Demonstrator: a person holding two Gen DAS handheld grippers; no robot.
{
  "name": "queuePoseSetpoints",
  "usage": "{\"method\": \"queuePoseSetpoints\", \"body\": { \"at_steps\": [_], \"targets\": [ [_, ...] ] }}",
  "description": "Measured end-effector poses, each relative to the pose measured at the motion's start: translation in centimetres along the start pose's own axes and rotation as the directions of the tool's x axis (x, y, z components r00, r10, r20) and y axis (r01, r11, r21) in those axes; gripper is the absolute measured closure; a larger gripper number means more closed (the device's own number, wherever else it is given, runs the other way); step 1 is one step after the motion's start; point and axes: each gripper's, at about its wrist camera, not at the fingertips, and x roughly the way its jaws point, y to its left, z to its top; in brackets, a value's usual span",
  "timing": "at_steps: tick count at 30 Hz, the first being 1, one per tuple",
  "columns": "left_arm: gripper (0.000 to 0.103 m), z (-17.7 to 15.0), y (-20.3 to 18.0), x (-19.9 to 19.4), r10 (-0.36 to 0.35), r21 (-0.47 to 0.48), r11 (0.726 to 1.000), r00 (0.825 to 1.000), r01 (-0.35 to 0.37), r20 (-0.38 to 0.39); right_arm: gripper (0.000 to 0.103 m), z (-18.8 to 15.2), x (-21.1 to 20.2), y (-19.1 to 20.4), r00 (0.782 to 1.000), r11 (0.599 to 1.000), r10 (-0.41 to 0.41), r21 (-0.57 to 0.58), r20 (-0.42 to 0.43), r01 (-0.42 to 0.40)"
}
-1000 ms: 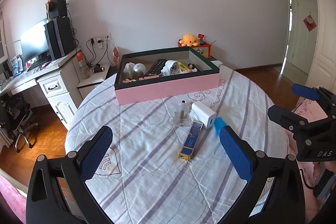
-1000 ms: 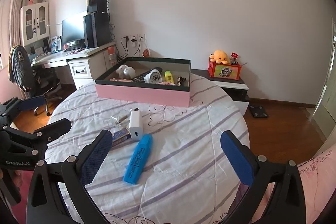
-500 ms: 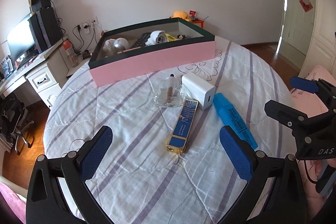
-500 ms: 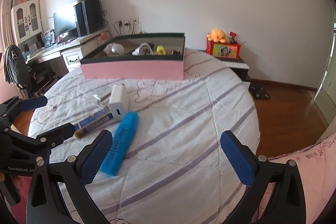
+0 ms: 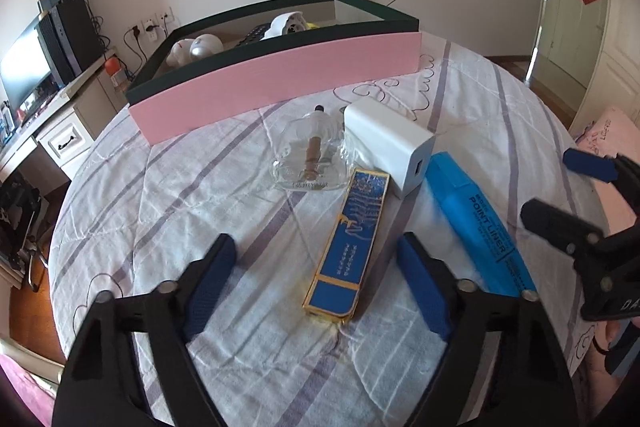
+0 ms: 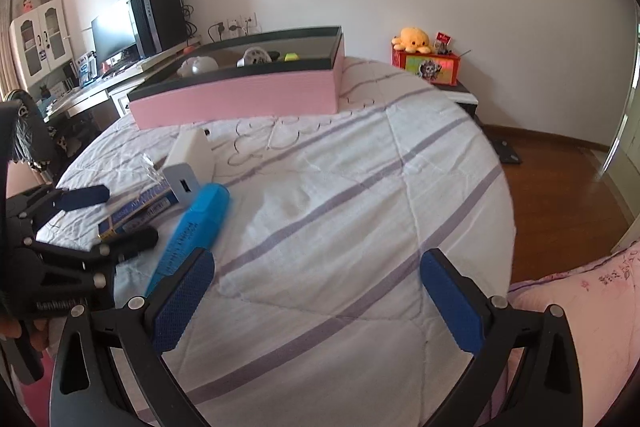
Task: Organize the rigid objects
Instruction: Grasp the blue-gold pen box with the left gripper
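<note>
From the left wrist view, a round table point(image 5: 224, 211) covered with a white quilted cloth with lilac stripes is seen. The left gripper point(image 5: 316, 271) has its blue-padded jaws closing, with the near end of a slim blue and gold rectangular box point(image 5: 352, 243) lying between the fingers, not yet pressed. Beyond the fingertips lie a clear glass bottle point(image 5: 310, 157) on its side and a white plastic charger block point(image 5: 390, 143); a blue plastic highlighter pen point(image 5: 476, 219) lies just outside the right-hand finger. Farther ahead a long pink open box with a dark green rim point(image 5: 280, 83) holds small items. A white wall, a desk with a monitor point(image 5: 24, 67) and a doorway point(image 5: 568, 7) are seen behind.

From the right wrist view, the right gripper point(image 6: 320, 303) is held with its fingers wide apart over bare cloth, nothing between them. The highlighter pen point(image 6: 196, 223) lies just beyond the left-hand finger, with the charger block point(image 6: 188, 167) and pink box point(image 6: 240, 99) farther ahead. A yellow plush toy point(image 6: 414, 39) sits on a red box by the wall, above a wooden floor point(image 6: 560, 187).
</note>
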Motion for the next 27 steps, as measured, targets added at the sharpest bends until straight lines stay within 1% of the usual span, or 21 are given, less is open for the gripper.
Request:
{"method": "queuePoseSetpoints", "body": {
  "at_steps": [1,2,3,4,5,7,14,17,21,26,27],
  "targets": [
    [0.043,0.1,-0.1,0.1,-0.007,0.003,1.0,1.0,0.007,0.004,0.0,0.0,0.1,0.1,1.0,1.0,-0.005,-0.005,0.002,0.005],
    [0.056,0.2,-0.3,0.1,-0.022,0.006,1.0,1.0,0.022,0.007,0.0,-0.1,0.2,0.1,1.0,1.0,-0.009,-0.012,0.006,0.009],
    [0.063,0.2,-0.4,0.1,-0.045,0.007,0.999,0.999,0.045,0.016,0.0,-0.2,0.2,0.2,1.0,1.0,-0.013,-0.019,0.007,0.013],
    [0.078,0.1,-0.6,0.0,-0.062,0.015,0.998,0.998,0.061,0.028,0.0,-0.3,0.2,0.3,1.0,1.0,-0.017,-0.025,0.006,0.017],
    [0.083,0.1,-0.9,0.0,-0.054,0.028,0.998,0.998,0.053,0.032,0.0,-0.3,0.3,0.3,1.0,0.999,-0.02,-0.033,0.006,0.02],
    [0.083,-0.1,-1.1,-0.2,-0.04,0.036,0.999,0.999,0.039,0.036,0.0,-0.5,0.3,0.4,1.0,0.998,-0.025,-0.05,0.008,0.026],
    [0.083,-1.0,-0.3,-1.4,-0.046,0.009,0.999,0.999,0.046,0.027,0.0,-0.9,0.5,0.7,0.998,0.996,-0.052,-0.072,0.028,0.054],
    [0.083,-1.9,0.4,-2.2,-0.038,0.005,0.999,0.999,0.038,0.023,0.0,-0.6,0.6,0.6,0.999,0.996,-0.052,-0.066,0.013,0.052],
    [0.083,-3.0,1.8,-3.0,-0.018,-0.024,1.0,1.0,0.018,0.022,0.0,-0.4,0.7,0.6,0.999,0.997,-0.05,-0.067,-0.007,0.05],
    [0.083,-3.8,3.1,-3.4,0.003,-0.049,0.999,1.0,-0.002,0.024,0.0,-0.2,0.0,0.1,1.0,1.0,-0.027,-0.013,0.0,0.027],
    [0.083,-3.9,3.3,-3.5,0.007,-0.055,0.998,1.0,-0.005,0.026,0.0,-0.1,-0.5,0.0,1.0,1.0,-0.022,0.014,0.015,0.022]
  ]
}}
